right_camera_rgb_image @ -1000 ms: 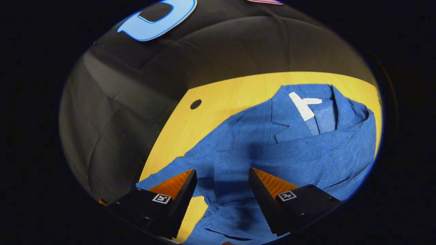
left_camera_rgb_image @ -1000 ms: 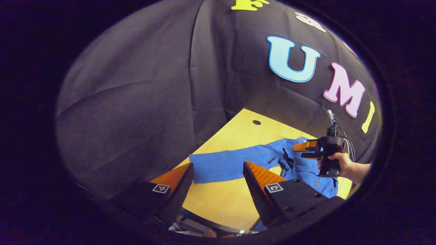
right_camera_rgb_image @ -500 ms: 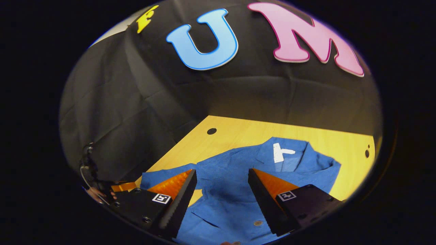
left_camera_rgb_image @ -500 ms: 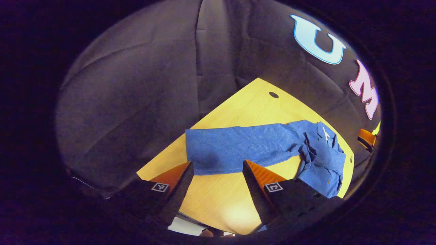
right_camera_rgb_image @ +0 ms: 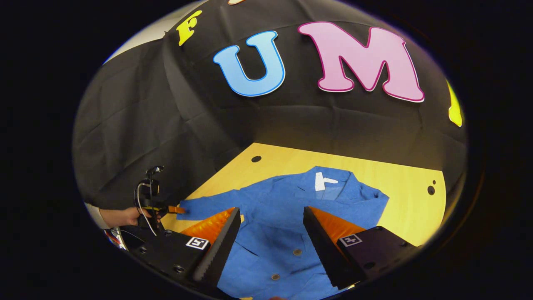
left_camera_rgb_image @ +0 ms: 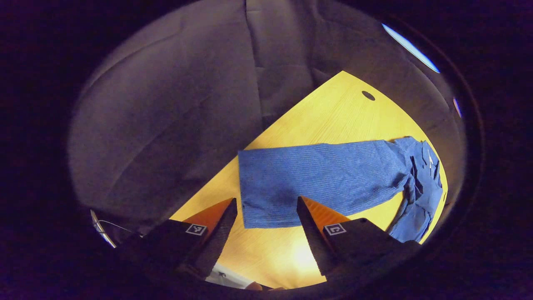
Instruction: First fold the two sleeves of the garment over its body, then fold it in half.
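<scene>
Left gripper (left_camera_rgb_image: pixel 266 212), jaws wide apart and holding nothing, hovers at the cuff of the blue ribbed fabric sleeve (left_camera_rgb_image: pixel 320 179) lying on the yellow wooden table (left_camera_rgb_image: pixel 329 121). Right gripper (right_camera_rgb_image: pixel 270 225), equally agape and empty, hangs above the blue buttoned shirt (right_camera_rgb_image: pixel 291 212); the left gripper (right_camera_rgb_image: pixel 177 209) shows far left at the cuff.

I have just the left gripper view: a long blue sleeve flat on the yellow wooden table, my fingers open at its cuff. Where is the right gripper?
Observer: The right gripper hovers open above the body of the blue button-up shirt, holding nothing.
Operator: Is the shirt front up?
Observer: Yes, two round buttons show on the front.
Operator: Does the other sleeve stick out?
Observer: No sleeve stretches out on that side; bare yellow wooden table lies beside that shoulder.
</scene>
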